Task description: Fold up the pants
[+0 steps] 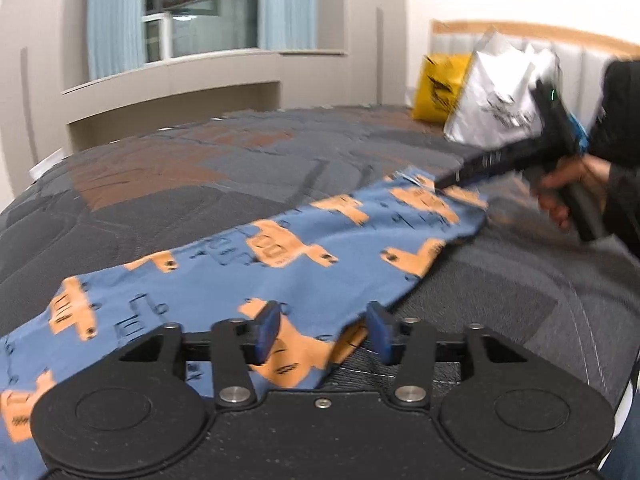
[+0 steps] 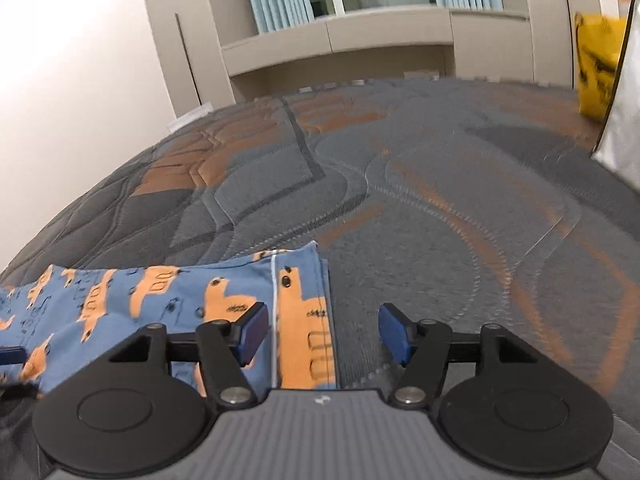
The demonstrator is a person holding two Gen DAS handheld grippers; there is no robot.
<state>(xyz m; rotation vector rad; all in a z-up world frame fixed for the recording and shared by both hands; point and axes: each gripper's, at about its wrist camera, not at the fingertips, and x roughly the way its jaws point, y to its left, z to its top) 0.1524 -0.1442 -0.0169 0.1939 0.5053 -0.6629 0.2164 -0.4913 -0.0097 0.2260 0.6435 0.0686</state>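
Here, blue pants [image 1: 256, 276] printed with orange vehicles lie stretched flat across the grey and brown quilted bed [image 1: 200, 176], laid out long so I can fold them end over end. My left tongs [image 1: 322, 334] are spread wide, one pad over the cloth at the near edge and the other just past it, gripping nothing. My right tongs [image 2: 320, 330] are also wide open at the far end, where a white seam line runs down the fabric; their left pad hovers over the cloth, the right over bare quilt. The picture is blurred, so I cannot tell if either pad touches the fabric. A yellow bag [image 1: 440, 88] and a silver bag [image 1: 504, 96] sit near the headboard.
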